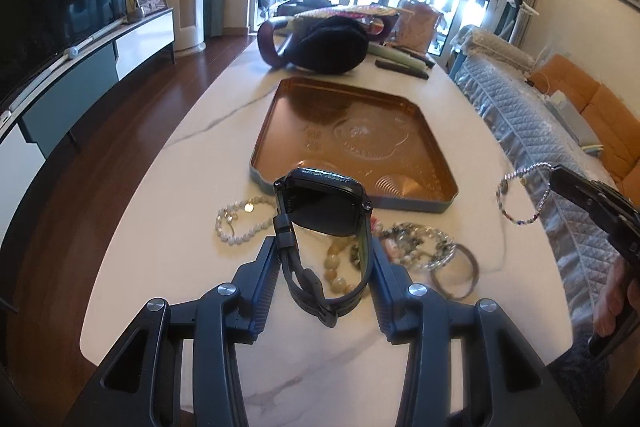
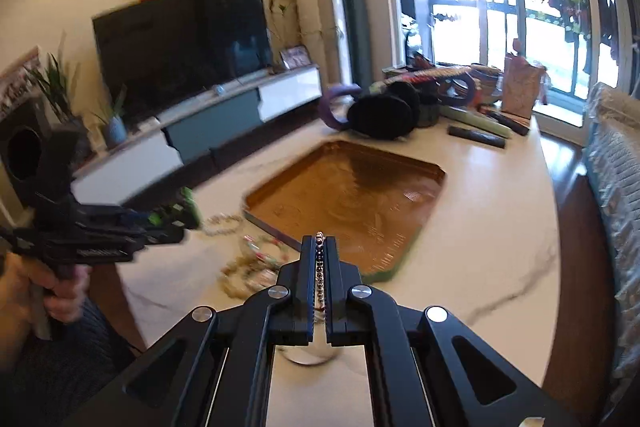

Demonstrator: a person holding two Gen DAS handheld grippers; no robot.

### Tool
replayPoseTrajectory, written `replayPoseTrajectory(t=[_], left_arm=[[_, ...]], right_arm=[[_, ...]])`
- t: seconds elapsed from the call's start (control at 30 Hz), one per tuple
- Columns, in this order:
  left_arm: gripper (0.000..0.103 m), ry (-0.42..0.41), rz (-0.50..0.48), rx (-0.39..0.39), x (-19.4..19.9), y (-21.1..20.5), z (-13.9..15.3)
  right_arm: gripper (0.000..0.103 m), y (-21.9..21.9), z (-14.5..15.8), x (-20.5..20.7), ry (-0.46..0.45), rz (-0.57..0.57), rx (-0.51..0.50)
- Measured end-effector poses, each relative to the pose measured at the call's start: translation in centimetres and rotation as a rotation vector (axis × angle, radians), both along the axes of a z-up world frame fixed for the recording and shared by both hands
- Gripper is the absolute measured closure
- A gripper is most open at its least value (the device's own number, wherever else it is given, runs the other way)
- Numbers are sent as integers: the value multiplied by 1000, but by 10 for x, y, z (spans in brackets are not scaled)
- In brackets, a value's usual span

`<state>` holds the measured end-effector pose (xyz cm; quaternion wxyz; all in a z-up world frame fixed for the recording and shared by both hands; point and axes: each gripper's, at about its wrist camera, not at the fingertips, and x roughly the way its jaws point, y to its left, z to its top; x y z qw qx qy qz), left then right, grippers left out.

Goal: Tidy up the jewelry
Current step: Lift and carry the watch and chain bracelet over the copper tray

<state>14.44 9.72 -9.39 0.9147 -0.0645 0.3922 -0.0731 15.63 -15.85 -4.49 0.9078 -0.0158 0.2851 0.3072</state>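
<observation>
My left gripper (image 1: 324,251) is shut on a black smartwatch (image 1: 324,205), gripping its strap, and holds it above the white marble table just short of the golden tray (image 1: 412,203). My right gripper (image 2: 319,247) is shut on a thin beaded bracelet (image 2: 319,267); in the left wrist view this bracelet (image 1: 520,199) hangs from the right gripper (image 1: 554,175) in the air at the right. A pile of bead bracelets (image 1: 416,243) and a pearl bracelet (image 1: 236,223) lie on the table before the tray. The tray (image 2: 400,255) holds nothing.
A black earmuff with purple band (image 1: 320,43), a bag (image 1: 416,23) and dark remotes (image 1: 404,67) lie at the table's far end. A quilted sofa (image 1: 532,131) runs along the right edge. A TV stand (image 1: 80,79) is at the left.
</observation>
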Motion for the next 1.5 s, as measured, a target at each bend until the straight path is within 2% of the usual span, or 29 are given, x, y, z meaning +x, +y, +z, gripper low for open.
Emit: replayPoseTrajectory(t=[0.13, 0.27, 0.37, 0.47, 0.6, 0.67, 0.73, 0.9, 1.1, 1.3, 1.4, 1.5], left_arm=[[59, -52, -11, -8, 1, -6, 23], [59, -159, -16, 7, 0, -15, 64], [59, -244, -12, 54, 1, -25, 92], [59, -292, -13, 79, 6, -35, 112], [59, -330, -2, 113, 20, -43, 122], [59, -331, 10, 88, 31, -44, 123], [59, -323, 13, 56, 41, -44, 120], [59, -316, 0, 79, 59, -53, 100], [59, -221, -12, 27, 93, -50, 63], [59, -101, 8, 37, 132, -45, 14], [59, -33, 29, 32, 150, -37, -9], [59, -14, 26, 28, 156, -36, -19]], right_arm=[[100, 5, 27, -12, -34, 50, 62], [100, 20, 55, -19, -93, 76, 73], [100, 29, 76, -17, -139, 78, 77], [100, 34, 91, -9, -160, 69, 92], [100, 37, 108, 5, -190, 34, 125], [100, 38, 112, 12, -192, 29, 149], [100, 35, 114, 18, -201, 19, 159], [100, 33, 94, 35, -185, 5, 151], [100, 39, 65, 64, -108, -8, 126], [99, 55, 13, 100, -9, -18, 82], [100, 60, -4, 117, 31, -22, 73], [100, 62, -13, 130, 42, -19, 70]])
